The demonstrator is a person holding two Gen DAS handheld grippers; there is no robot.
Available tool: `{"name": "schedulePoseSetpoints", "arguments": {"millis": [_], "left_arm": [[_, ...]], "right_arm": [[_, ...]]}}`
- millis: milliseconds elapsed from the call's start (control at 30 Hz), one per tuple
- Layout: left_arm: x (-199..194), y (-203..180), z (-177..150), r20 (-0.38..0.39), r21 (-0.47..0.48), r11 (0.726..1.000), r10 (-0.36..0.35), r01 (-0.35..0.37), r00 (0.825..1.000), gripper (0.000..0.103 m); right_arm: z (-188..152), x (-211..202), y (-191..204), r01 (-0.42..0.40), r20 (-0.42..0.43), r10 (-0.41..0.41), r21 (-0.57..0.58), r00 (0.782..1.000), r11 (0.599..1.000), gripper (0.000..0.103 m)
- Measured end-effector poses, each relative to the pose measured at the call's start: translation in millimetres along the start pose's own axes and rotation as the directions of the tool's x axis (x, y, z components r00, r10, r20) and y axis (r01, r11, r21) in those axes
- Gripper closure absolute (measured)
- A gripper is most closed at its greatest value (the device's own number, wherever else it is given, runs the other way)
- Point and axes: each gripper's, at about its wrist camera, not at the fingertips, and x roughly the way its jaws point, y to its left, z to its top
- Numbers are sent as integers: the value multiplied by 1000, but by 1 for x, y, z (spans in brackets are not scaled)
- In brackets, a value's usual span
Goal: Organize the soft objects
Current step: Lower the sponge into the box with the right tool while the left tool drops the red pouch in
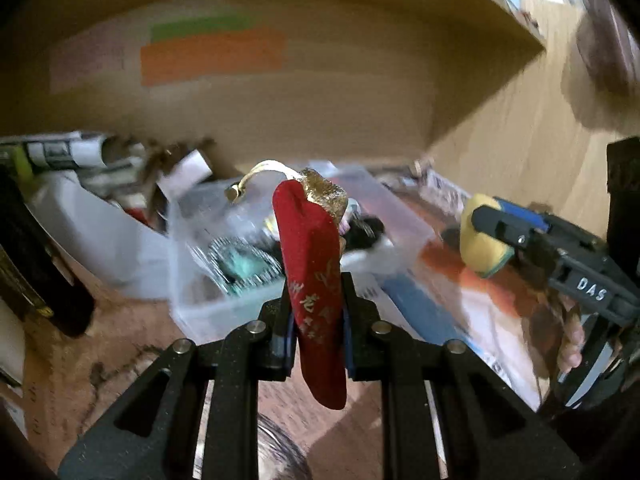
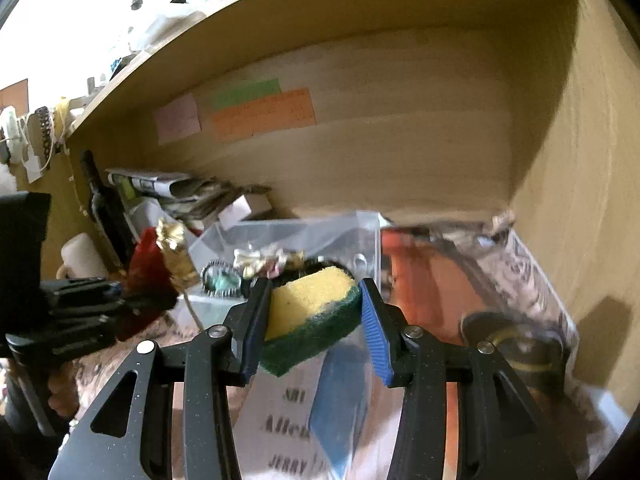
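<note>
A red fabric pouch (image 1: 314, 280) with gold lettering, a gold top and a cord loop is pinched between the pads of my left gripper (image 1: 318, 330), which is shut on it above the desk. From the right wrist view the same red pouch (image 2: 146, 264) shows at the left, in the left gripper (image 2: 116, 300). My right gripper (image 2: 316, 320) is shut on a yellow sponge (image 2: 310, 316) with a green scouring side, held tilted. In the left wrist view that sponge (image 1: 482, 236) and the right gripper (image 1: 496, 236) appear at the right.
A clear plastic box (image 1: 224, 280) holding small trinkets sits under a wooden shelf (image 2: 360, 12). Rolled papers (image 1: 68, 152), a dark bottle (image 2: 106, 208) and a white mug (image 2: 80, 256) stand at the left. Books and magazines (image 2: 288, 420) lie below. Coloured notes (image 2: 260, 112) are stuck on the back panel.
</note>
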Motion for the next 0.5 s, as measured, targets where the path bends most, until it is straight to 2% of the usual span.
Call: {"name": "schedulePoseSetpoints", "arguments": {"millis": [233, 367, 500], "left_arm": [[6, 21, 28, 29, -26, 998, 55, -55, 998, 85], [26, 27, 40, 10, -26, 996, 82, -82, 997, 85], [47, 36, 41, -40, -39, 996, 73, -75, 996, 85]], "right_arm": [[22, 27, 4, 20, 8, -20, -39, 1000, 999, 62], [29, 45, 9, 23, -11, -23, -60, 1000, 998, 62], [31, 65, 15, 24, -50, -28, -83, 998, 996, 62]]}}
